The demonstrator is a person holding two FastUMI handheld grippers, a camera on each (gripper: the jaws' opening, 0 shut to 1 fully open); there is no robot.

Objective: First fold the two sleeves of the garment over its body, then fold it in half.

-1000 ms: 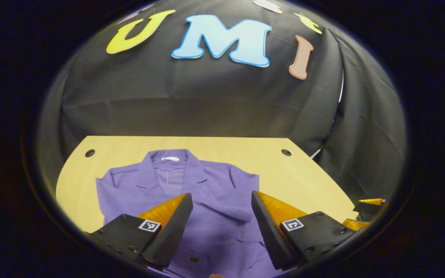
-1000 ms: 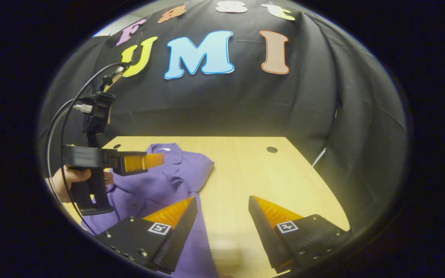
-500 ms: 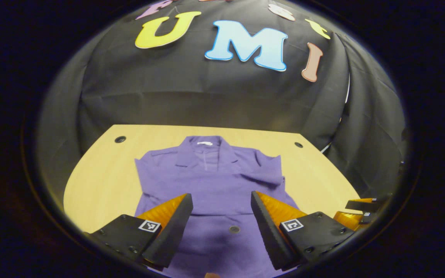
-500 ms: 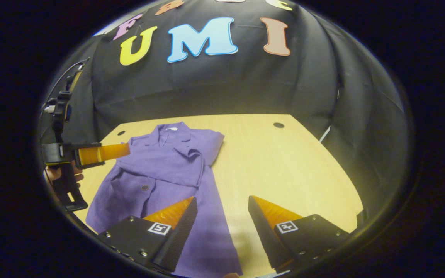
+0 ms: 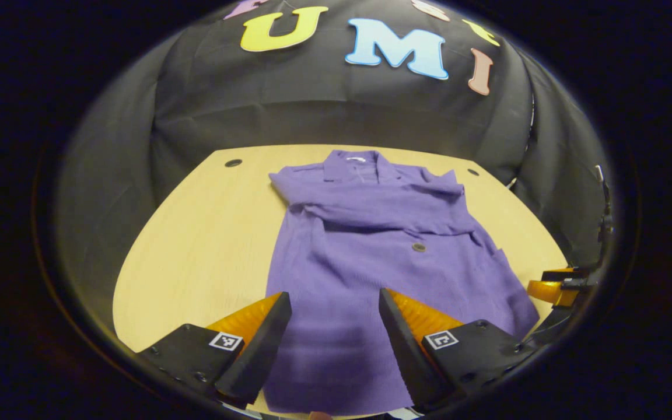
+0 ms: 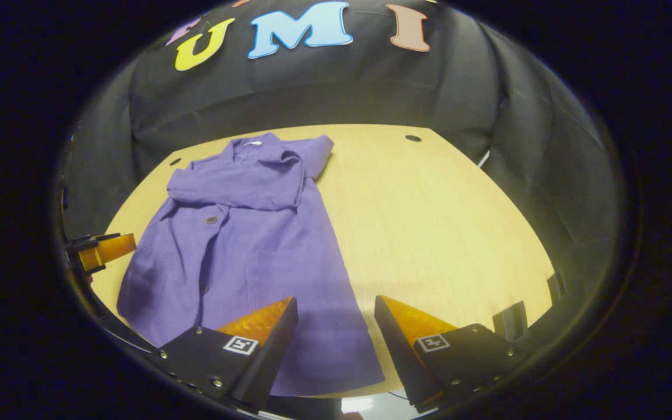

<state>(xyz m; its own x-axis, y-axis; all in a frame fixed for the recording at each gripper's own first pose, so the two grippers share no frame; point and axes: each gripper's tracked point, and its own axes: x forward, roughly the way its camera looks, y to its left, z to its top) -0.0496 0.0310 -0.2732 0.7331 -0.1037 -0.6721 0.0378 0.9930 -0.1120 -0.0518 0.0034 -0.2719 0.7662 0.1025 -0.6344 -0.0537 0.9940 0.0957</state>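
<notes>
Both sleeves look folded over purple garment (image 5: 371,251), flat on surface (image 5: 196,233). Left hand-held gripper (image 5: 335,326) and right hand-held gripper (image 6: 336,332) open, empty, hem at 6 o'clock. Next: grab hem, fold toward 12 o'clock.

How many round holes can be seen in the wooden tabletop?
2: one round hole near the far-left corner of the light wooden tabletop, one near the far-right corner. The purple garment may hide others.
</notes>
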